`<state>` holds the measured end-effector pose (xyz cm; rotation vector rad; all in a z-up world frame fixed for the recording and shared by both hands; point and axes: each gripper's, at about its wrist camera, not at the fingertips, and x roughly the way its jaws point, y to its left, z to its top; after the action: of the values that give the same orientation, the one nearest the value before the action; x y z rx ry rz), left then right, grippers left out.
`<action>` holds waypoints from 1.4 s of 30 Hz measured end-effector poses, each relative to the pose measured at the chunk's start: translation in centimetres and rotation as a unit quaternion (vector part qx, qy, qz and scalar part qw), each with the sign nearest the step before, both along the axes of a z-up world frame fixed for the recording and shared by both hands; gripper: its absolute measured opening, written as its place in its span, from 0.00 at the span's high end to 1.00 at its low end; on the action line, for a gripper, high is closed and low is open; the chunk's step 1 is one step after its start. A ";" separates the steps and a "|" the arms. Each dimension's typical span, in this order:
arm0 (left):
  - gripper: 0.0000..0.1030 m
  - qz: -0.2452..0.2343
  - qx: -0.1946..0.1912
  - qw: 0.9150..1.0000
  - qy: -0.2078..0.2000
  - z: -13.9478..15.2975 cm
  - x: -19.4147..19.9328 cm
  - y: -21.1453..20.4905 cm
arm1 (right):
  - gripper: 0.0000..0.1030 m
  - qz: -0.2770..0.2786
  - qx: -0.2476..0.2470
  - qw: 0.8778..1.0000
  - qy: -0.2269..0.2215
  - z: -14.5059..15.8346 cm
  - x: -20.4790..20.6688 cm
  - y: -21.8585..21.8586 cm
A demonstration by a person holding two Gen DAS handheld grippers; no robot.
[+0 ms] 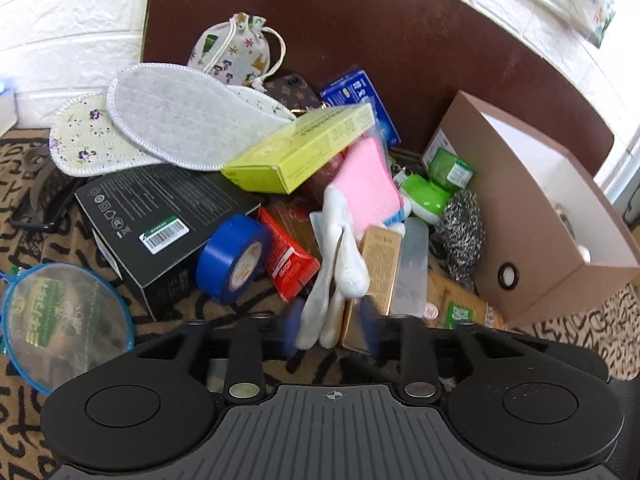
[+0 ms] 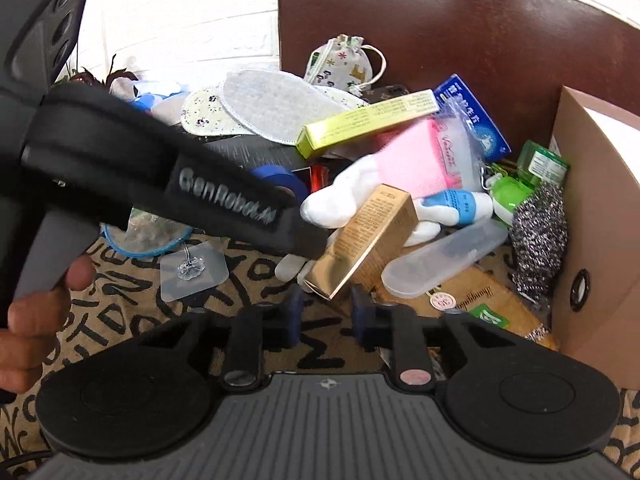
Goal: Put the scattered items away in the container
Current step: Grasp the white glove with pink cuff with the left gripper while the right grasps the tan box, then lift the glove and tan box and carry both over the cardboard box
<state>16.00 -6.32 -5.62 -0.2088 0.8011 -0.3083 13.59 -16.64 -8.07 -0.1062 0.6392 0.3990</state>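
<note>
tall gold box (image 2: 360, 240), tilted, glossy

Each black gripper (image 2: 326, 312) has blue finger pads (image 2: 294, 312), round pivot discs at five and seven o'clock, a ribbed grey base; left gripper (image 2: 224, 196) bears white "GenRobot.AI" lettering.

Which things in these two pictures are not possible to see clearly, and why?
- Left gripper: fingertips blurred in the left wrist view; whether they touch the white glove or gold box is unclear.
- Brown container: inside mostly cut off by its wall and the edge.
- Blue tape: largely hidden behind the left gripper's body in the right wrist view.
</note>
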 end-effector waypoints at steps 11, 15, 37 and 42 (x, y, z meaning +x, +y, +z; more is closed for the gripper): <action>0.84 -0.034 -0.035 0.999 0.019 -1.1 1.6 -0.5 | 0.66 -0.008 0.000 1.000 0.010 -0.9 1.5 -0.5; 0.95 -0.043 -0.004 0.999 0.006 -0.2 0.4 -1.5 | 0.70 -0.007 0.006 1.000 0.014 -0.5 0.7 -0.9; 0.70 -0.098 -0.029 0.990 0.098 -1.2 -14.7 -3.9 | 0.76 0.068 -0.011 0.994 0.081 0.3 -14.5 -4.4; 0.32 -0.067 -0.031 0.992 0.101 -0.8 -14.9 -2.9 | 0.78 0.052 -0.001 0.996 0.079 0.4 -15.3 -5.3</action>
<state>1.11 -9.22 -6.41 -0.2464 1.0084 -0.4446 -1.69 -21.98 -7.63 -0.1112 0.7912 0.5116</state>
